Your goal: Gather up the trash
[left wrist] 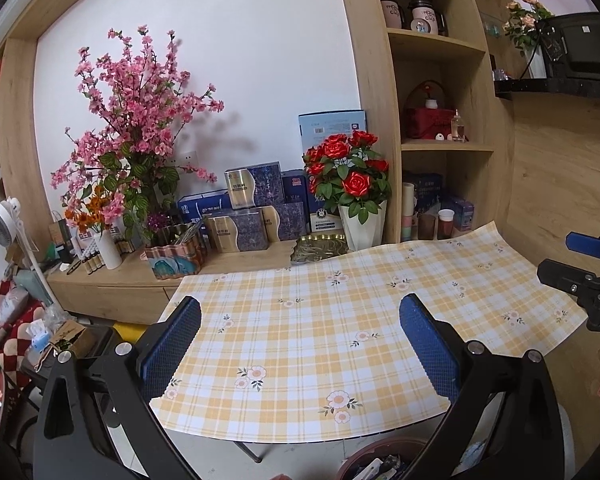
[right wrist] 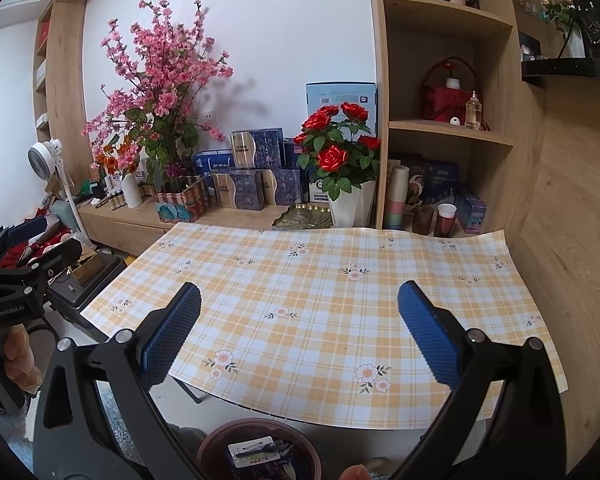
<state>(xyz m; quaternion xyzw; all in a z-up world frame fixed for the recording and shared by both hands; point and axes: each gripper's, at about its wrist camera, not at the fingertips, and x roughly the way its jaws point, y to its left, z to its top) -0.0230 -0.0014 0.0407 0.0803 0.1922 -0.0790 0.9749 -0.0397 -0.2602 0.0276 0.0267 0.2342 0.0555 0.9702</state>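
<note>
A table under a yellow-and-white checked cloth point(right wrist: 300, 300) with small flower prints fills the middle of both views, its far edge pushed up to a low wooden counter point(right wrist: 140, 216) and its right side near a wooden shelf unit point(right wrist: 440, 128). On the counter, toward its left end, stands a tall spray of pink blossom point(right wrist: 164, 76); dark blue boxes point(right wrist: 256, 172) are stacked along the middle, and a white pot of red roses point(right wrist: 340, 172) sits at the right end, just beside the cloth's far edge. Below the cloth's near edge, on the floor, a round brown bin point(right wrist: 256, 448) holds the trash: a white card and dark wrappers point(right wrist: 256, 454) lie inside it. The left gripper point(left wrist: 300, 344) hangs over the near half of the cloth, its blue-padded jaws spread wide with nothing between them. The right gripper point(right wrist: 300, 332) hovers likewise over the near edge, jaws parted and bare.
</note>
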